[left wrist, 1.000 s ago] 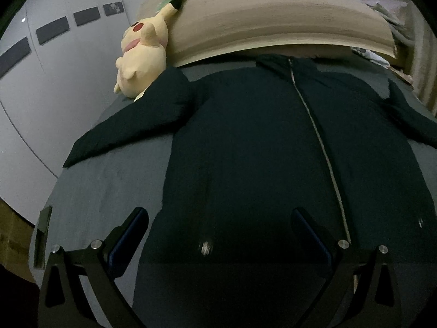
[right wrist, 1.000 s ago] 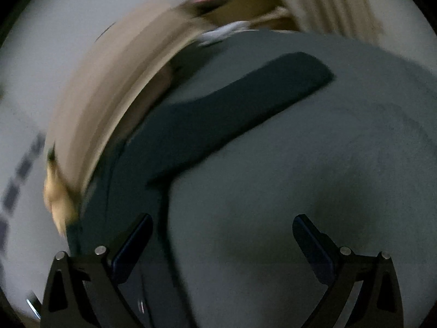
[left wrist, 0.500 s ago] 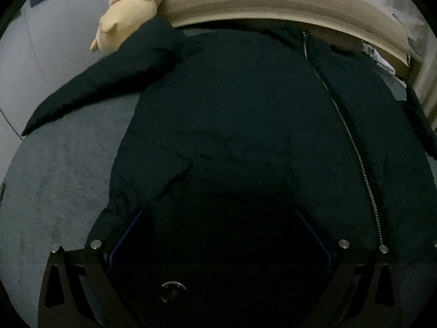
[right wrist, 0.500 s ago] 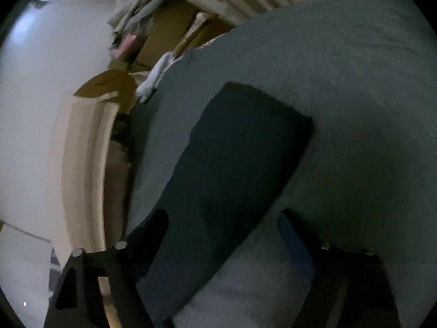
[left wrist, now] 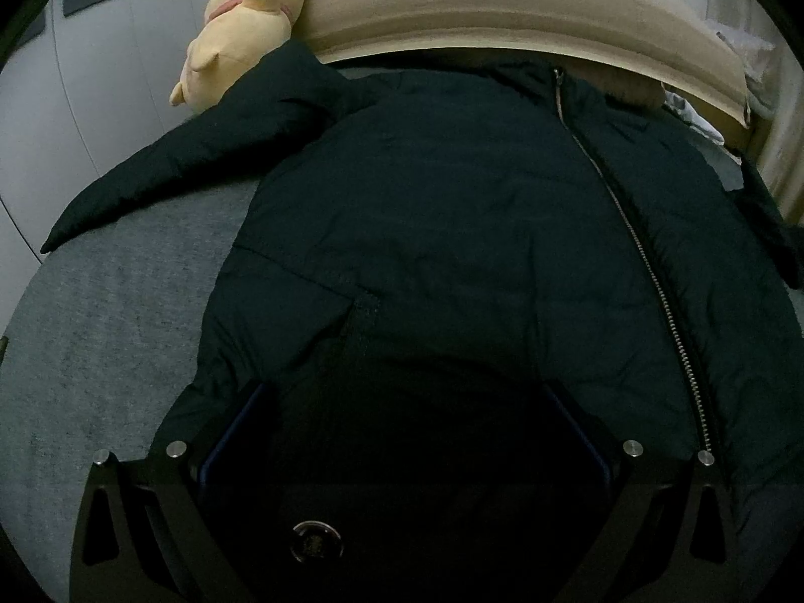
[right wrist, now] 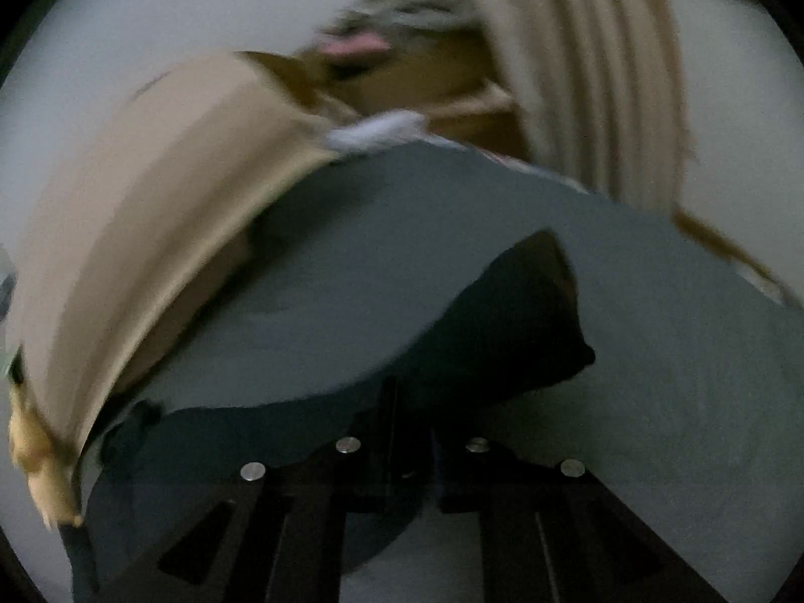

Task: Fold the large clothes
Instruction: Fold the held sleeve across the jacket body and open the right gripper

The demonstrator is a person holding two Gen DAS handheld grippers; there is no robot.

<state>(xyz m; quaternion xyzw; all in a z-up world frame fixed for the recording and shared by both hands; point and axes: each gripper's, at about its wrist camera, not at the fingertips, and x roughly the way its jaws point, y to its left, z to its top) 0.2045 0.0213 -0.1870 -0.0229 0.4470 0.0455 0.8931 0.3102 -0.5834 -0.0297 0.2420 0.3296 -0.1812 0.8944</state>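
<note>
Since the jacket [left wrist: 452,211] is a padded zip-up, I'm guessing it'll handle soft and bulky rather than floppy, with a bit of weight and a slick-looking shell that could slide out of a shallow pinch. It's lying front-up and spread flat on the bed [left wrist: 100,331], collar toward 12 o'clock by the headboard [left wrist: 502,5], zipper [left wrist: 648,261] running from 12 down toward 5 in the left view.

My left gripper [left wrist: 407,432] has its tongs spread wide, hovering over or resting on the hem area at 6 o'clock, nothing pinched. There's a snap button [left wrist: 316,541] right below it. My right gripper [right wrist: 409,444] has its tongs pressed nearly together on the dark sleeve [right wrist: 507,321], and the fabric seems bunched up between them, cuff end sticking out toward 1 o'clock. That view is pretty motion-blurred though, so I can't swear how deep the bite is.

For grabbing spots, I'd go for seams, the cuff and the hem, since the padded middle would probably just squish and slip. The other sleeve [left wrist: 166,166] is stretched out toward 9 o'clock, with its upper part against a Pikachu plush [left wrist: 241,25] at 11.

Surface is a grey bedspread, looks matte, so the jacket should drag okay. Room is dim, pale wardrobe doors [left wrist: 75,75] to the left, beige curtain [right wrist: 593,65] and some clutter past the bed's far corner.
</note>
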